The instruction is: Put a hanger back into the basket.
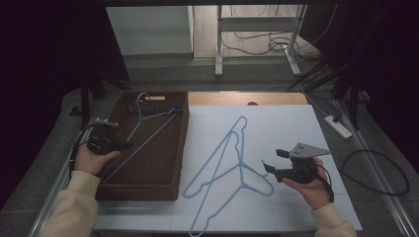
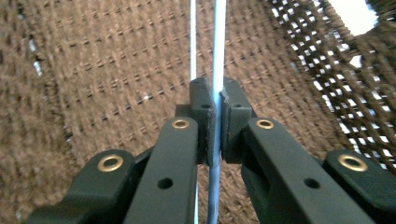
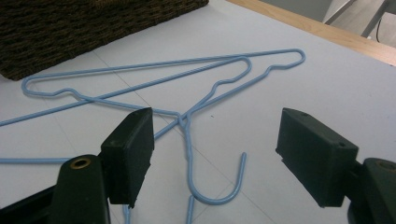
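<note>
A blue wire hanger (image 1: pixel 148 127) lies slanted in the brown woven basket (image 1: pixel 182 148) at the table's left. My left gripper (image 1: pixel 126 145) is shut on one of its wires, and the left gripper view shows that wire (image 2: pixel 218 46) pinched between the pads (image 2: pixel 217 121) above the basket weave (image 2: pixel 93 93). Two more blue hangers (image 1: pixel 217 153) lie crossed on the white table top. My right gripper (image 1: pixel 272 159) is open just right of the lower hanger's hook (image 1: pixel 267 170). The right gripper view shows that hook (image 3: pixel 219 198) on the table between the spread jaws (image 3: pixel 215 154).
A wooden strip (image 1: pixel 247 98) edges the table's far side. A white power strip (image 1: pixel 338 126) and loose cables (image 1: pixel 375 173) lie on the floor to the right. A metal desk frame (image 1: pixel 220 44) stands beyond the table.
</note>
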